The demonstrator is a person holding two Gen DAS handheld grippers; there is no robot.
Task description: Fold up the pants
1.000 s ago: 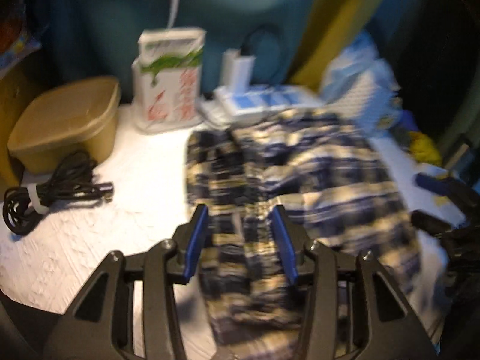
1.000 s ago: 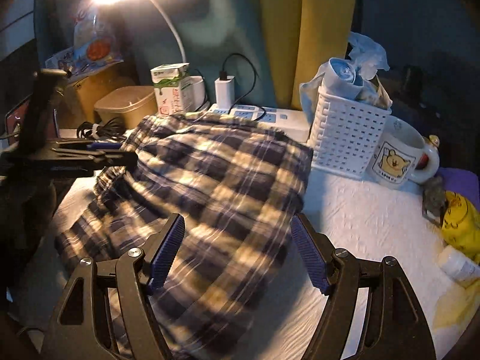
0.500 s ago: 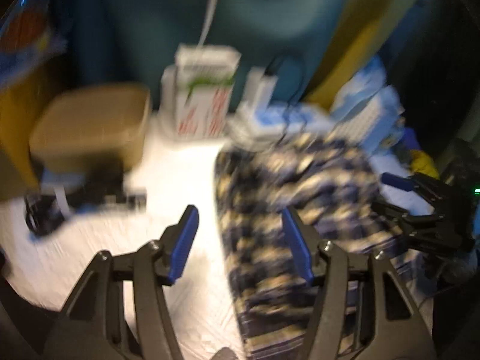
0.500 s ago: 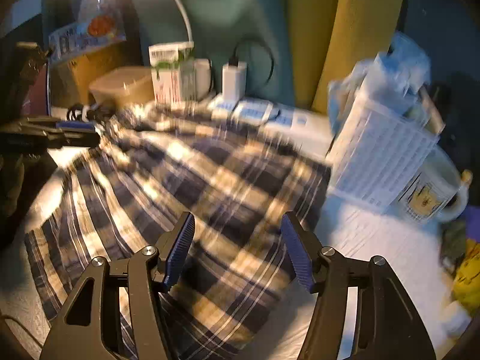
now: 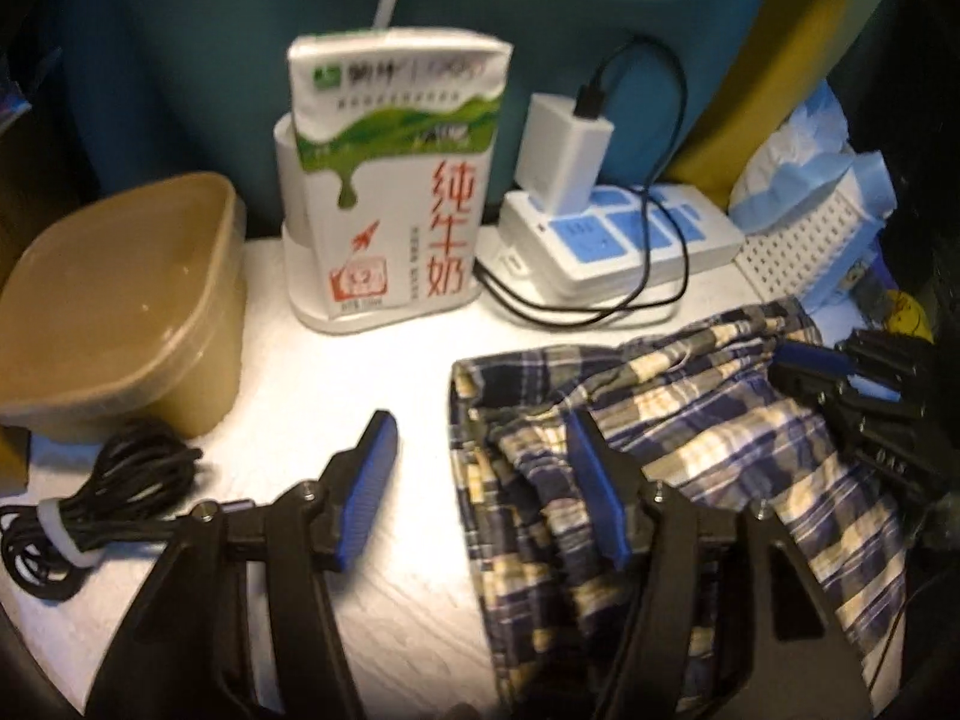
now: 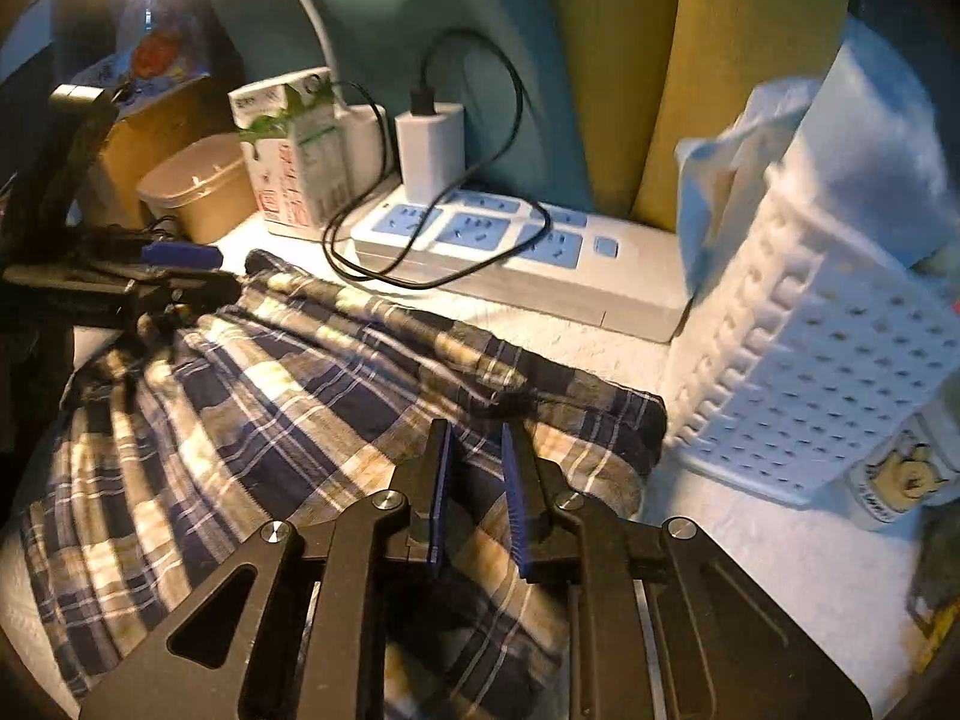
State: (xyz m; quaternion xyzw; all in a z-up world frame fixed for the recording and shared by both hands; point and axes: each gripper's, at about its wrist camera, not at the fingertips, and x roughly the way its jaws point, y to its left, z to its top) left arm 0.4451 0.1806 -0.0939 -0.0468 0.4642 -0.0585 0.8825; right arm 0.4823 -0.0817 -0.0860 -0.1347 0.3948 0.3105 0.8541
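Note:
The plaid pants (image 5: 672, 450) lie rumpled on the white table, blue and cream checked. In the right wrist view they spread from the left edge to the basket (image 6: 312, 408). My left gripper (image 5: 480, 450) is open at the pants' left edge; its right finger rests over the cloth and its left finger is over bare table. My right gripper (image 6: 475, 450) has narrowed its jaws over the far hem of the pants, with a small gap and cloth between the pads. It shows at the right of the left wrist view (image 5: 840, 378). The left gripper shows at the left of the right wrist view (image 6: 180, 258).
A milk carton (image 5: 390, 192), a tan lidded box (image 5: 120, 312), a coiled black cable (image 5: 102, 498) and a power strip with charger (image 5: 618, 240) stand behind and left. A white perforated basket (image 6: 828, 324) and a mug (image 6: 900, 480) stand right of the pants.
Both grippers moved forward toward the back of the table. The right jaws closed from wide open to a narrow gap over the hem. The left gripper shifted to the pants' left edge.

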